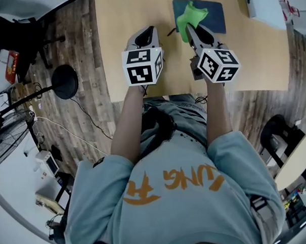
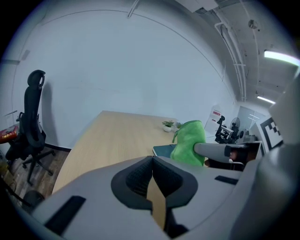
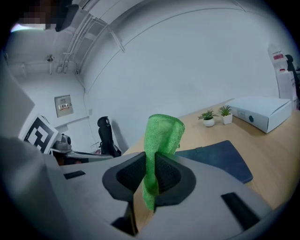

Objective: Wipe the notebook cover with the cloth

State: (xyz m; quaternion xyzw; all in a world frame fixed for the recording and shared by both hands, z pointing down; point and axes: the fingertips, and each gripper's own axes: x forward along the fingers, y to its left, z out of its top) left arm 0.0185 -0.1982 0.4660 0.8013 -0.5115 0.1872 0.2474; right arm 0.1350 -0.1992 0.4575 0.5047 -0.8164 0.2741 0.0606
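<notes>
A dark blue notebook (image 1: 211, 15) lies flat on the light wooden table (image 1: 124, 54), at its far side; it also shows in the right gripper view as the notebook (image 3: 220, 157). My right gripper (image 1: 188, 28) is shut on a green cloth (image 1: 191, 16), which stands up between the jaws as the cloth (image 3: 159, 140) and hangs over the notebook's near left corner. My left gripper (image 1: 150, 30) is shut with nothing in it, held above bare table to the left of the notebook. From the left gripper view the green cloth (image 2: 190, 143) is seen at the right.
A white box (image 3: 262, 112) and two small potted plants (image 3: 215, 117) stand at the far side of the table. A black office chair (image 2: 30, 126) stands off the table's left side. A round black lamp base (image 1: 65, 81) rests on the wooden floor.
</notes>
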